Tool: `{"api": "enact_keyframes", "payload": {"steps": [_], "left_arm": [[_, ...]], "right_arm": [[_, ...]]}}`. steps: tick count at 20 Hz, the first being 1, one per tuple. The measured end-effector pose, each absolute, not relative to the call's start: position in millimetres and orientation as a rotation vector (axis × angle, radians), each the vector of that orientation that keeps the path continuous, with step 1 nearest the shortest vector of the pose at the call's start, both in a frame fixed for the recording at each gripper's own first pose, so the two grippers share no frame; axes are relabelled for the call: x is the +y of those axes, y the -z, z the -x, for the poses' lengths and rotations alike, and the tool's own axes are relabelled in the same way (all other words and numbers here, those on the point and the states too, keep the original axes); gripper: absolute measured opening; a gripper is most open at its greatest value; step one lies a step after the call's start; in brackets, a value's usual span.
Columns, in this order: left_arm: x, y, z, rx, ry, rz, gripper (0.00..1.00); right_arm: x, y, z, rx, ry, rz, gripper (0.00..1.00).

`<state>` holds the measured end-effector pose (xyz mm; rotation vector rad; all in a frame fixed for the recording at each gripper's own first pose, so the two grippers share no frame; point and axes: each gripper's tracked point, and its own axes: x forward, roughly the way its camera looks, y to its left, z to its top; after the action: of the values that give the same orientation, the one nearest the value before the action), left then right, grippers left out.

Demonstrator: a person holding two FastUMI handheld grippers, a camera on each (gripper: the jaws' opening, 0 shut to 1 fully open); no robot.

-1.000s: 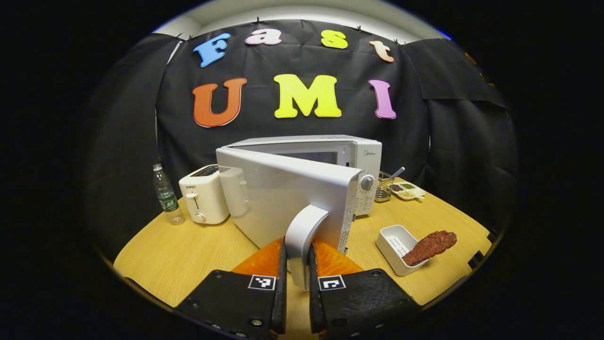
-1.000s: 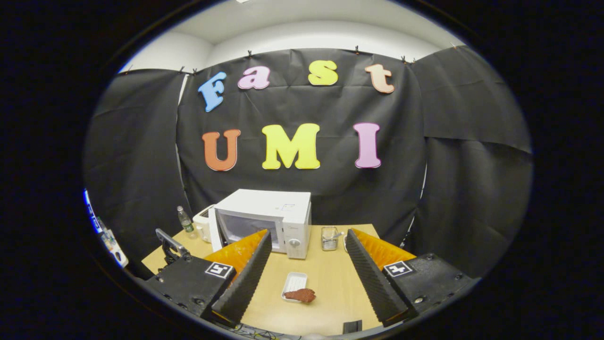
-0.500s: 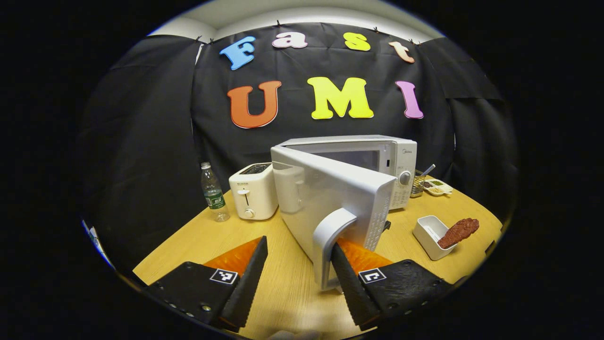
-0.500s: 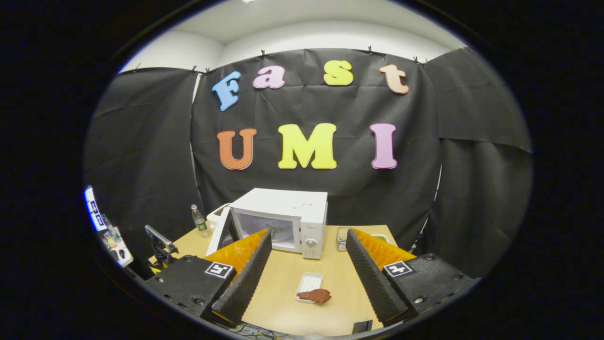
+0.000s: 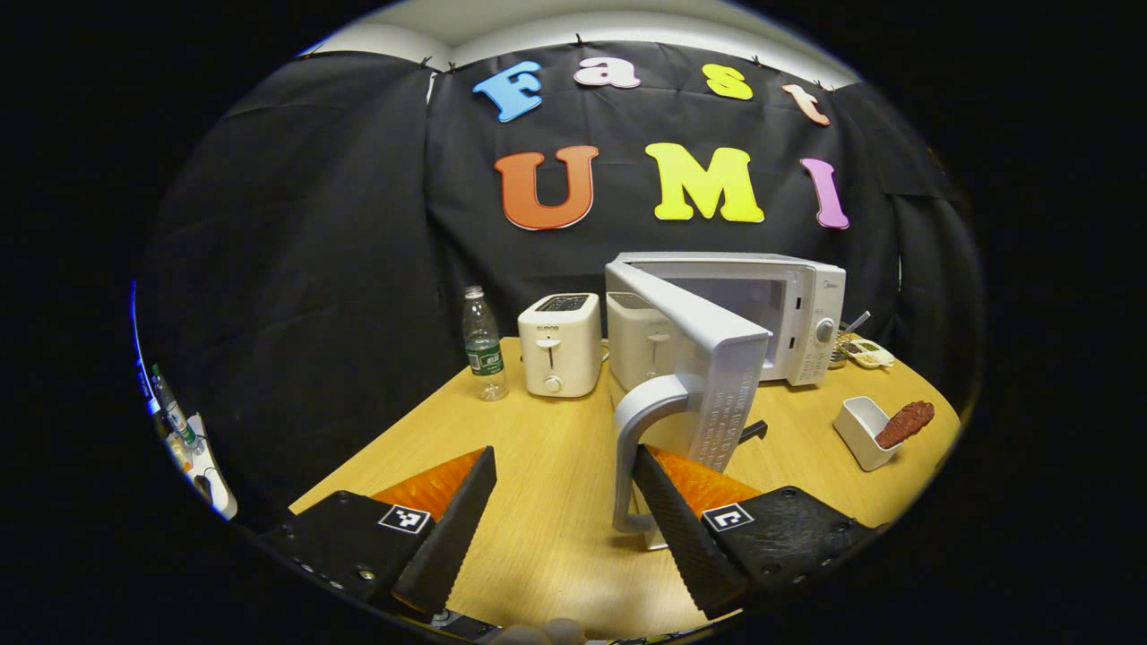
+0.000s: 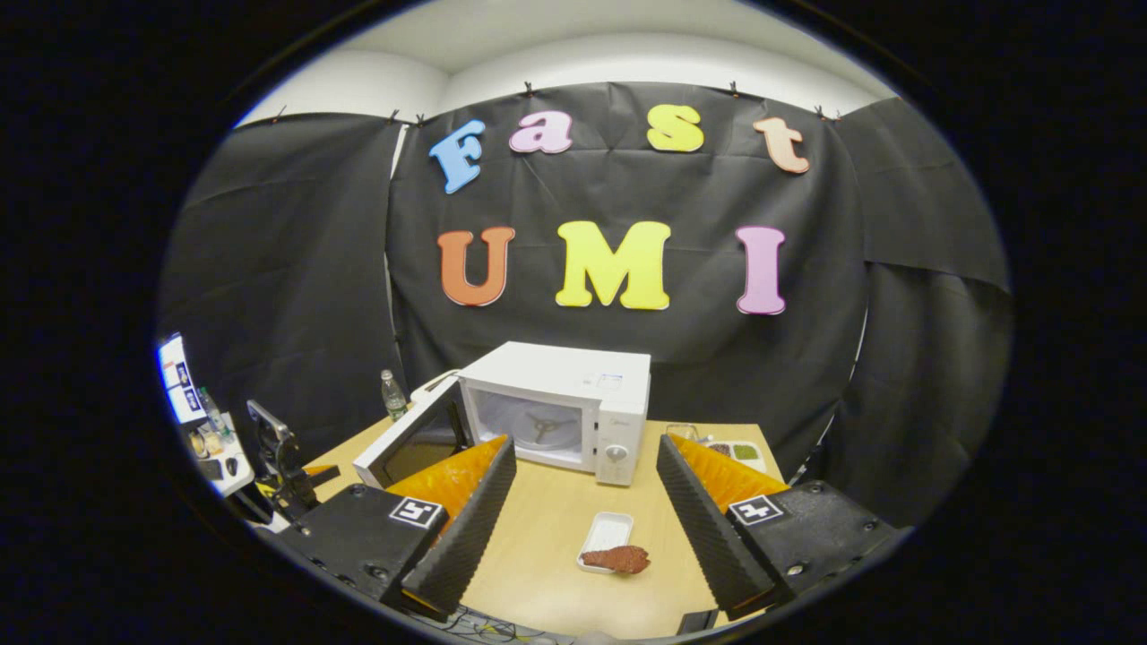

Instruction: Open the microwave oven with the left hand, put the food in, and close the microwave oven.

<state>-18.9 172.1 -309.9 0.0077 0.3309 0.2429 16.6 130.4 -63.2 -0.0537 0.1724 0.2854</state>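
Left gripper view: the left tool (image 5: pixel 560 520) is spread wide, grasping nothing. Its right finger (image 5: pixel 685 528) sits just beside the door handle (image 5: pixel 638 439), behind its lower end; whether it touches, I cannot tell. The microwave (image 5: pixel 793 309) stands at the back of the desk (image 5: pixel 538 448) with its door (image 5: pixel 708 358) swung far out toward the camera, edge-on, so the cavity shows. Left of the microwave stands a toaster (image 5: pixel 560 345), and left of that a bottle (image 5: pixel 484 345). On the right of the desk, a white tray (image 5: pixel 856 430) holds the food (image 5: pixel 905 423), a brown piece leaning over the tray's rim. Behind it, by the microwave's right side, lie a small compartment dish (image 5: pixel 869 354) and a utensil holder; details are too small to tell.

Right gripper view: the right tool (image 6: pixel 587 515) hovers well above the desk (image 6: pixel 556 528), fingers apart and empty. Between them, below, lies the tray (image 6: pixel 607 536) with the food (image 6: pixel 625 560) across its near end, in front of the microwave (image 6: pixel 573 403). The door (image 6: pixel 408 439) hangs open to the left, and the turntable shows inside. The bottle (image 6: pixel 392 396) stands behind the door. At the far left, the left tool (image 6: pixel 282 457) shows beside the desk edge.
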Motion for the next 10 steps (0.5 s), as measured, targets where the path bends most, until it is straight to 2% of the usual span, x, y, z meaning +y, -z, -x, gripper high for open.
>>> {"api": "enact_keyframes", "payload": {"steps": [6, 10], "left_arm": [[211, 302, 44, 0.341, -0.334, -0.045, 0.94], [205, 284, 60, 0.334, -0.362, -0.047, 0.94]], "right_arm": [[117, 108, -42, 0.228, -0.31, 0.04, 0.92], [82, 165, -71, 0.315, -0.295, -0.015, 0.92]]}}
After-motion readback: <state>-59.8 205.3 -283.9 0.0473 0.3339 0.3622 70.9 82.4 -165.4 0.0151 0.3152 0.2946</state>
